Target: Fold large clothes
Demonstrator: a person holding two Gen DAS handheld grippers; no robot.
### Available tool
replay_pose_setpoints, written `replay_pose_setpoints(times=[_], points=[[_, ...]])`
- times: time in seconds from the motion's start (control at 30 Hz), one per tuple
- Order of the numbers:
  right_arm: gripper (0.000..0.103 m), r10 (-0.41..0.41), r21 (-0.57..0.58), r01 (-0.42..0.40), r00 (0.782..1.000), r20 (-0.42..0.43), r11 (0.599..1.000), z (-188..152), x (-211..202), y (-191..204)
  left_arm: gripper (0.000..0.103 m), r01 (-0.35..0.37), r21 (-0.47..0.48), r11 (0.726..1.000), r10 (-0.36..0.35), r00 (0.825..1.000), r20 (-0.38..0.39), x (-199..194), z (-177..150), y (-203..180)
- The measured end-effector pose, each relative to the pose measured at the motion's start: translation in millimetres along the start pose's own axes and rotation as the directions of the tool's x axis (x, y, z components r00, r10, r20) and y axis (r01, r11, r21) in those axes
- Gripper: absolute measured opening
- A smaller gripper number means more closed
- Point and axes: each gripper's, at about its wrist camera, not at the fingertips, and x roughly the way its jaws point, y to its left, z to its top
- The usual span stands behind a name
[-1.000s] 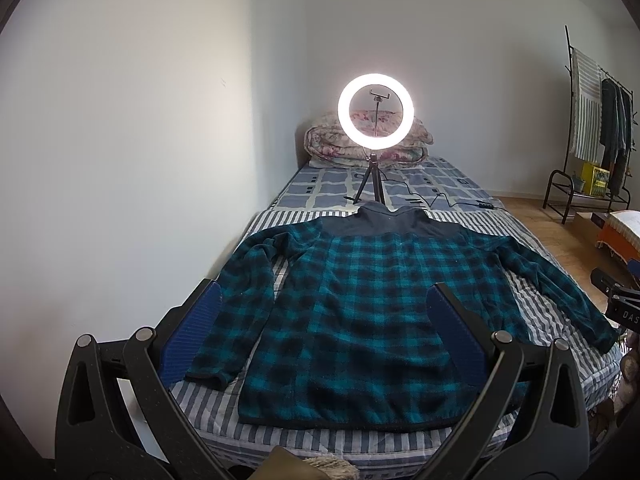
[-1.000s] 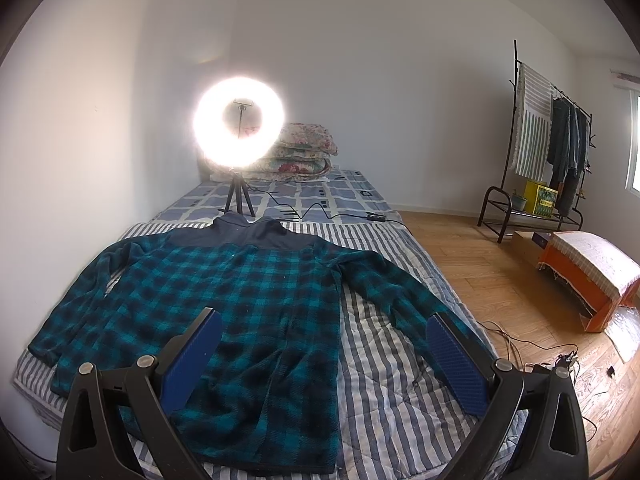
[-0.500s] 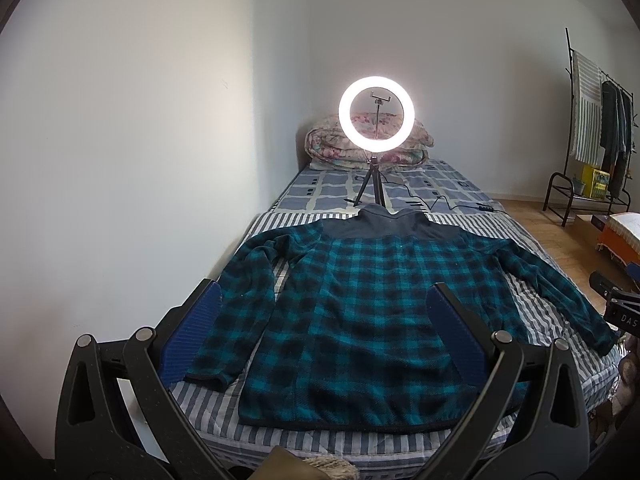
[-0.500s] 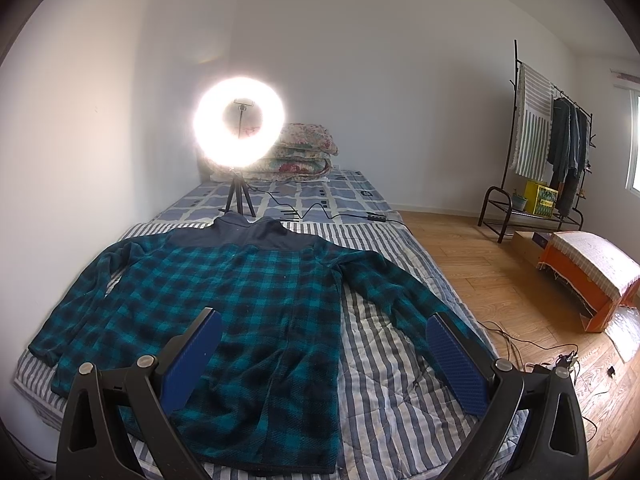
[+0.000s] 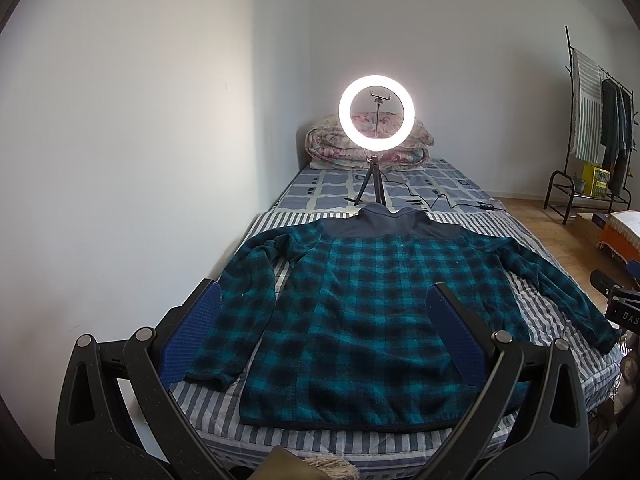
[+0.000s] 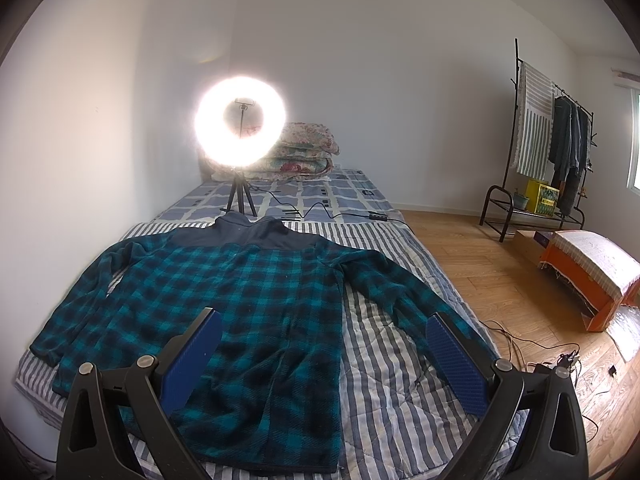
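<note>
A teal and black plaid fleece jacket [image 5: 360,304] with a dark navy collar lies flat, back up, on the striped bed cover [image 5: 400,438], sleeves spread to both sides. It also shows in the right wrist view [image 6: 224,304]. My left gripper [image 5: 324,340] is open and empty, held above the foot of the bed over the jacket's hem. My right gripper [image 6: 324,360] is open and empty, held above the jacket's right side and right sleeve [image 6: 400,292]. Neither gripper touches the jacket.
A lit ring light on a tripod [image 5: 376,112] stands on the bed behind the collar, with a cable [image 6: 320,210] trailing right. Folded quilts [image 5: 328,144] lie at the head. A white wall runs along the left. A clothes rack [image 6: 548,140], an orange stool [image 6: 592,268] and floor cables [image 6: 532,344] are right.
The left wrist view has shifted slightly, so the ring light and jacket sit a little lower in it. The right view is unchanged. Both grippers stay open.
</note>
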Motion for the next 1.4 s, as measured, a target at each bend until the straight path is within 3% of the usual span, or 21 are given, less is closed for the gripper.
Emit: replay_pose_setpoints(times=[0.87, 1.07, 1.17, 1.23, 1.33, 1.4], points=[[0.103, 0.019, -0.003, -0.019, 1.000, -0.013, 1.000, -1, 3, 8, 0.103, -0.016, -0.001, 1.000, 0.016, 1.000, -0.010, 5, -10, 7], [0.103, 0.109, -0.014, -0.109, 0.994, -0.029, 0.994, 7, 10, 26, 0.103, -0.049, -0.023, 0.999, 0.048, 0.998, -0.039, 7, -22, 23], [0.103, 0.270, -0.068, -0.270, 0.963, -0.012, 0.961, 15, 15, 48, 0.103, -0.073, -0.043, 0.996, 0.070, 0.995, -0.069, 9, -32, 39], [0.103, 0.387, -0.104, -0.387, 0.922, -0.026, 0.916, 21, 23, 68, 0.103, -0.081, -0.035, 0.996, 0.078, 0.993, -0.085, 9, -40, 48], [0.103, 0.469, -0.138, -0.475, 0.880, -0.077, 0.869, 31, 41, 102, 0.103, -0.111, -0.012, 0.994, 0.110, 0.989, -0.096, 6, -53, 60], [0.103, 0.481, -0.185, -0.491, 0.871, -0.097, 0.851, 35, 49, 128, 0.103, -0.119, -0.023, 0.993, 0.116, 0.988, -0.101, 3, -63, 71]])
